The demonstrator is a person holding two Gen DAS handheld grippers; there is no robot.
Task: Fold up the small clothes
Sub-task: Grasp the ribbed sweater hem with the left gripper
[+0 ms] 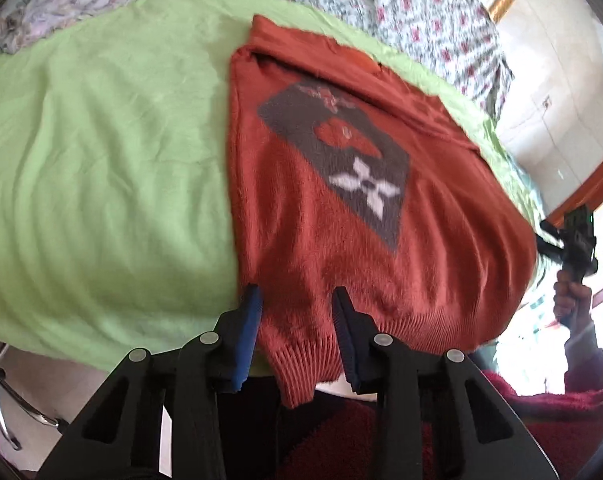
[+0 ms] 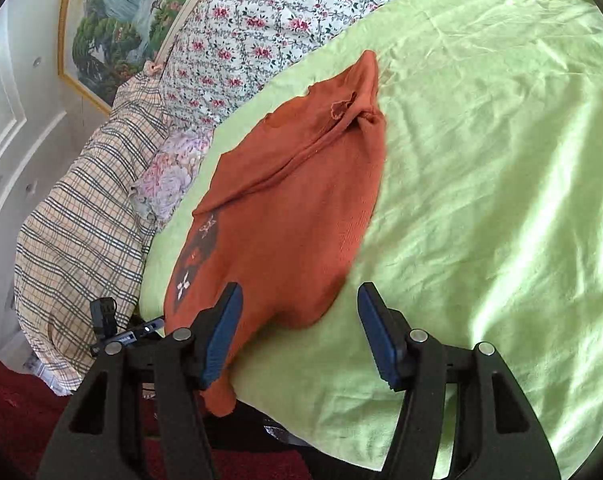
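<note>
A small rust-red knit sweater [image 1: 341, 208] with a grey patch and white flower lies on a light green sheet [image 1: 101, 160], its sleeves folded in. Its ribbed hem hangs over the near edge. My left gripper [image 1: 297, 296] is open, its blue pads on either side of the hem's left corner, not closed on it. In the right wrist view the sweater [image 2: 293, 208] lies flat. My right gripper [image 2: 299, 304] is open above the sweater's near right edge, holding nothing. The right gripper also shows in the left wrist view [image 1: 573, 240], held up at the far right.
A floral bedspread [image 2: 269, 12] covers the bed beyond the green sheet. A plaid cloth [image 2: 85, 220] and a floral pillow [image 2: 169, 176] lie at the left. A framed painting [image 2: 113, 20] hangs on the wall. Dark red fabric [image 1: 561, 412] is near me.
</note>
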